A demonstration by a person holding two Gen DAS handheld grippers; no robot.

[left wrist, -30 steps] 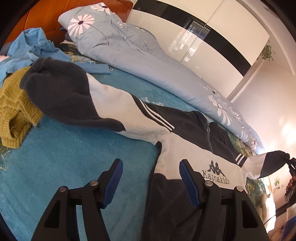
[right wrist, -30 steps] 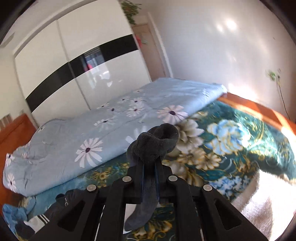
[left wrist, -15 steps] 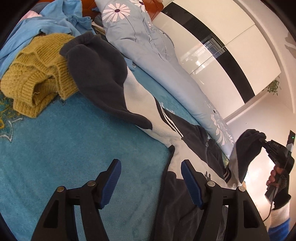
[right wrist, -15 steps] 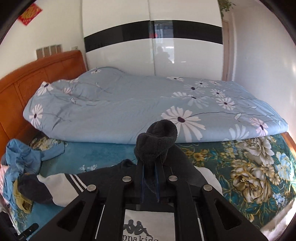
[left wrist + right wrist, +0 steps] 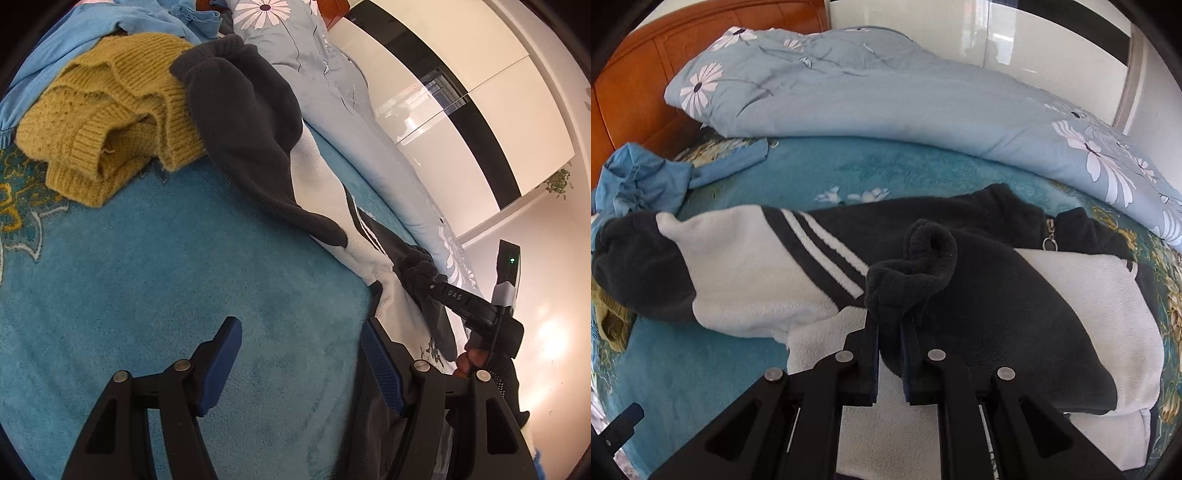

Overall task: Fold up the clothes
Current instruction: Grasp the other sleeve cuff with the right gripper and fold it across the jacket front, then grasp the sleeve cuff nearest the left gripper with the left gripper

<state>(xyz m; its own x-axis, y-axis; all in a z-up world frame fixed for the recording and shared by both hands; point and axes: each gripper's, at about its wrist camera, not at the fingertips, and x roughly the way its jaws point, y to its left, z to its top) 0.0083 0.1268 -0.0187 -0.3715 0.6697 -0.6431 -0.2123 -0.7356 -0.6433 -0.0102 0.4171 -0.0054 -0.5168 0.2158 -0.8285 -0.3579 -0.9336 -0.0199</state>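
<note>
Right sleeve cuff (image 5: 912,266) pinched tight in right gripper (image 5: 889,332), laid across chest of fleece jacket (image 5: 746,273) spread on bed (image 5: 701,369). Left gripper (image 5: 301,362) held wide, empty, above blanket beside hem. Best lowered flat, released only once sleeve lay smooth, square to side seam.

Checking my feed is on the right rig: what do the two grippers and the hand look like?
Left gripper: black angular arms, silver rivets, ribbed blue pads. Right gripper: same black build, "DAS" printed on its side. The hand behind it wears a dark sleeve.
</note>
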